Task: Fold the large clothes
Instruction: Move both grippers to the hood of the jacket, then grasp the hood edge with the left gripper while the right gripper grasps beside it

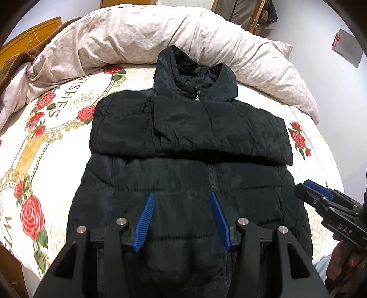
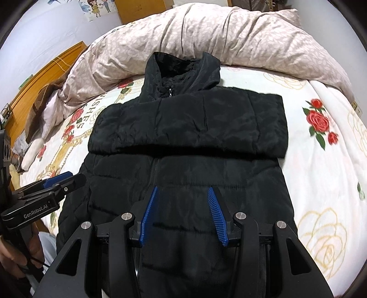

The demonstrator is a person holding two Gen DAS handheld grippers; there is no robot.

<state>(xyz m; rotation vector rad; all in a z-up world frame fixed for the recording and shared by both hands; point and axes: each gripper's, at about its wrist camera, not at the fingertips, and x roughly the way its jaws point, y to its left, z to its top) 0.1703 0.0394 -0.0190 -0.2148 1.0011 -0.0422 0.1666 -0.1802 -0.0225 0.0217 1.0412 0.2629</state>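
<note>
Both wrist cams above jacket [image 1: 183, 142]

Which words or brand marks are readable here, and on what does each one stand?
"DAS" – on the right gripper.
"GenRobot.AI" – on the left gripper.
"WISHES", first letter partly hidden – on the bedspread.
Poster on the wall: any text too small to read.

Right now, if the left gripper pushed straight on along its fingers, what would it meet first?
Most likely the black quilted puffer jacket: the left gripper stands open, empty, angled down over its lower front by the zip. Depth is unclear.
</note>
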